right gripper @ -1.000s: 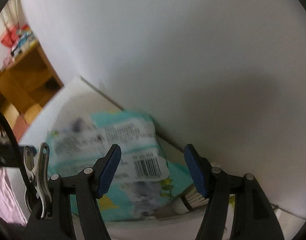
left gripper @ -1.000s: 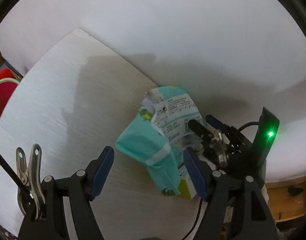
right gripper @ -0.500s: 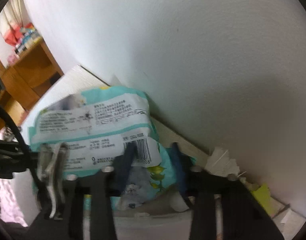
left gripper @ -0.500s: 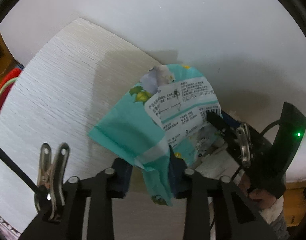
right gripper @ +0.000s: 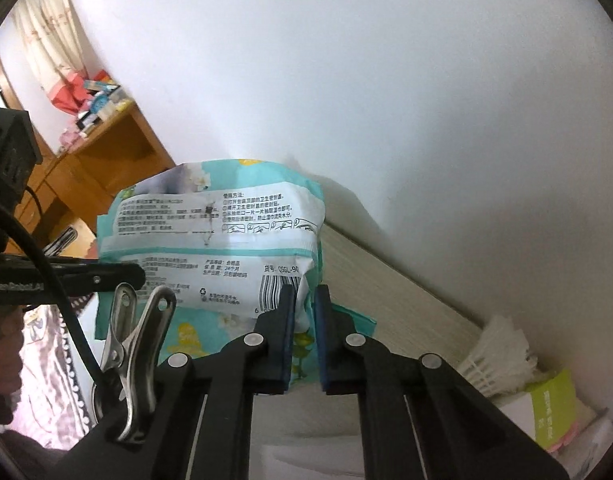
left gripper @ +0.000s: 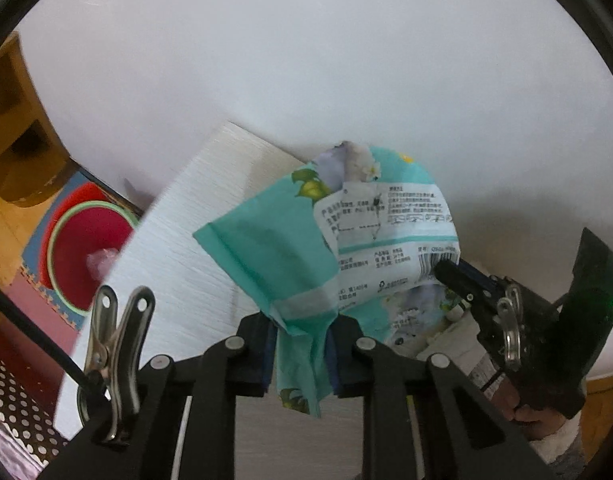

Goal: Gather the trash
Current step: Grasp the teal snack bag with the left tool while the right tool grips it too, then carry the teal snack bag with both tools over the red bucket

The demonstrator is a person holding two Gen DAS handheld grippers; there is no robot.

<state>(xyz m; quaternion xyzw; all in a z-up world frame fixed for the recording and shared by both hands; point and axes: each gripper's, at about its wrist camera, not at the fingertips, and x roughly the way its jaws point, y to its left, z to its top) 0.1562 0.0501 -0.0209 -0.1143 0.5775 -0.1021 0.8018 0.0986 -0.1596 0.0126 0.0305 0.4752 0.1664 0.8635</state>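
Both my grippers, left [left gripper: 302,354] and right [right gripper: 304,338], just closed, pinching the bag [left gripper: 346,248] taut so it lifts clear of the table [left gripper: 194,248].

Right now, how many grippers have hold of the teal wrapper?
2. The left gripper pinches the teal wrapper at its lower corner; the right gripper clamps its barcode edge. Both have just been closing on it.
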